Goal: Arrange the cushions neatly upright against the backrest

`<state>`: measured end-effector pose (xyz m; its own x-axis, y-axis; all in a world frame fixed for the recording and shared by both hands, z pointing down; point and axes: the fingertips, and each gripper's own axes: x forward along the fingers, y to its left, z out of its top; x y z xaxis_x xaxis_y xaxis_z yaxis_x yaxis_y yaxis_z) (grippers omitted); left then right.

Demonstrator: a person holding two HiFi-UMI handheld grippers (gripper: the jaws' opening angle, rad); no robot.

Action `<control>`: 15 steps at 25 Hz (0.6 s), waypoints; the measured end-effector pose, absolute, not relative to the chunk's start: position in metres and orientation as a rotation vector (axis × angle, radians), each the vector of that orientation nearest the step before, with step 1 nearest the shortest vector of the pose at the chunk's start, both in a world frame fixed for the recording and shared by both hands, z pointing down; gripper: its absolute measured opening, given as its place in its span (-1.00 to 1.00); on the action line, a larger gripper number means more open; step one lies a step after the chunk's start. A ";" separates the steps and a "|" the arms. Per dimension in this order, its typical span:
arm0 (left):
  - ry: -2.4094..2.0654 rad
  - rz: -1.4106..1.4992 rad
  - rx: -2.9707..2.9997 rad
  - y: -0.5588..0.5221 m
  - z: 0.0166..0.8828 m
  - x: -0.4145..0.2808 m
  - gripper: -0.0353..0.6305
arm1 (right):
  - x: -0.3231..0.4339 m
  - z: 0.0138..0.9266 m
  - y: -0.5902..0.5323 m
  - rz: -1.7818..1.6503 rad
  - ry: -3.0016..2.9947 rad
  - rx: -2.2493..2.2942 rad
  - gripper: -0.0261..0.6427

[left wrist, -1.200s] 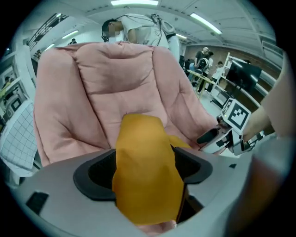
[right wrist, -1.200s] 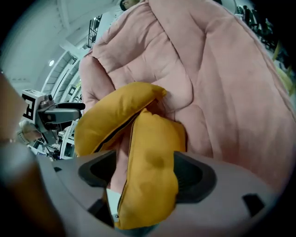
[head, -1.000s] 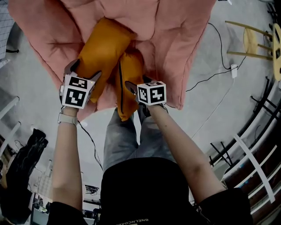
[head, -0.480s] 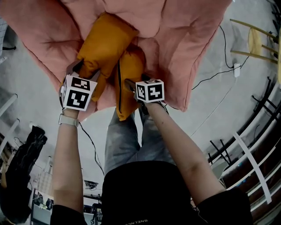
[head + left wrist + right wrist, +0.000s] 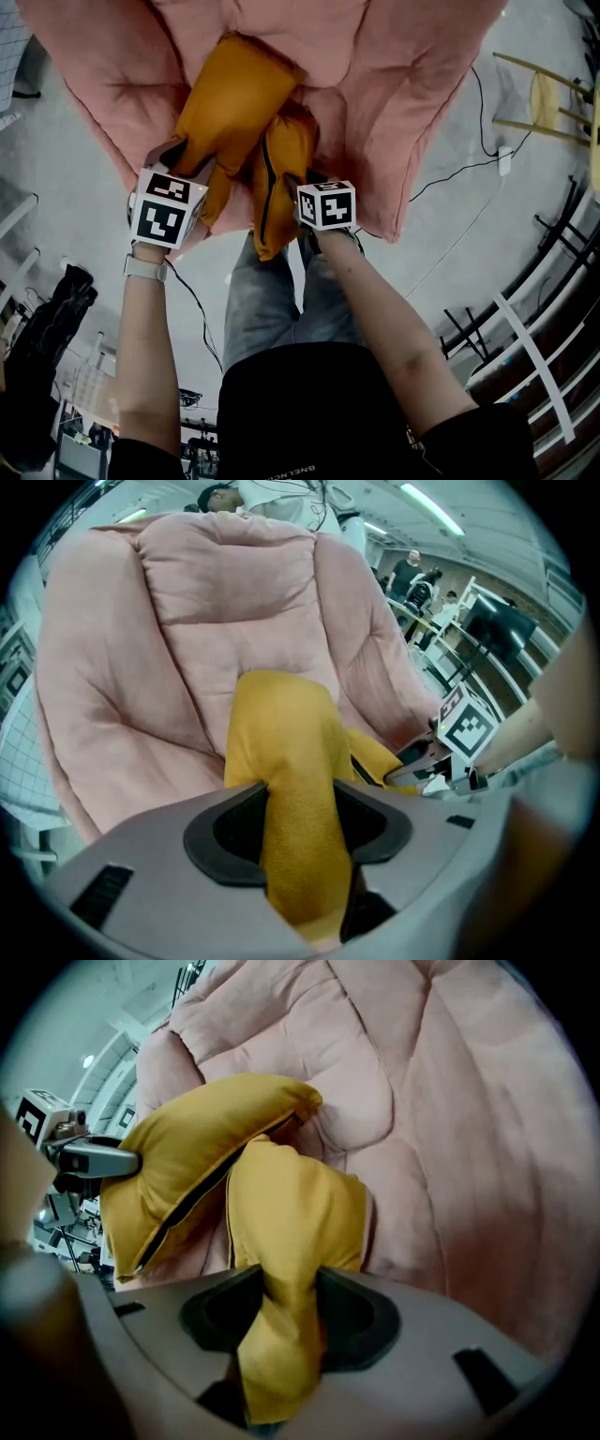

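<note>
Two mustard-yellow cushions lie on a big pink padded chair (image 5: 375, 75). The larger left cushion (image 5: 230, 103) leans up the seat; my left gripper (image 5: 183, 155) grips its near end. The jaws have just been closing, and the pads now press the fabric (image 5: 298, 827). The smaller right cushion (image 5: 279, 178), with a dark zip, hangs over the chair's front edge. My right gripper (image 5: 302, 180) has also just been closing and pinches its bunched lower end (image 5: 281, 1316). The two cushions touch side by side.
The pink chair's backrest (image 5: 234, 592) rises behind the cushions. The person's grey-trousered legs (image 5: 272, 300) stand at the chair's front. Cables (image 5: 459, 169) run over the grey floor, a yellow stool (image 5: 539, 94) stands at the right, and black rails (image 5: 553, 281) curve past.
Both pairs of jaws have narrowed onto the cushion ends. The left gripper has shifted slightly with its cushion; the right one has stayed put.
</note>
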<state>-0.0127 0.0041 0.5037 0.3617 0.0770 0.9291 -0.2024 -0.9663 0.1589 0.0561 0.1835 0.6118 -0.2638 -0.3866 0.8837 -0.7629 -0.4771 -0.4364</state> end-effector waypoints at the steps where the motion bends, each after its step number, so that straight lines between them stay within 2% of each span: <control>1: -0.122 1.618 2.360 0.007 0.500 -0.016 -0.24 | 0.057 0.609 0.187 1.795 -1.401 1.697 -0.37; 5: -0.204 1.505 2.268 0.026 0.485 -0.038 -0.23 | 0.063 0.594 0.201 1.771 -1.386 1.736 -0.41; 11: -0.272 1.545 2.197 0.080 0.466 -0.091 -0.22 | 0.090 0.566 0.210 1.692 -1.388 1.837 -0.44; 15: -0.334 1.460 2.091 0.114 0.452 -0.123 -0.21 | 0.106 0.540 0.203 1.576 -1.421 1.860 -0.44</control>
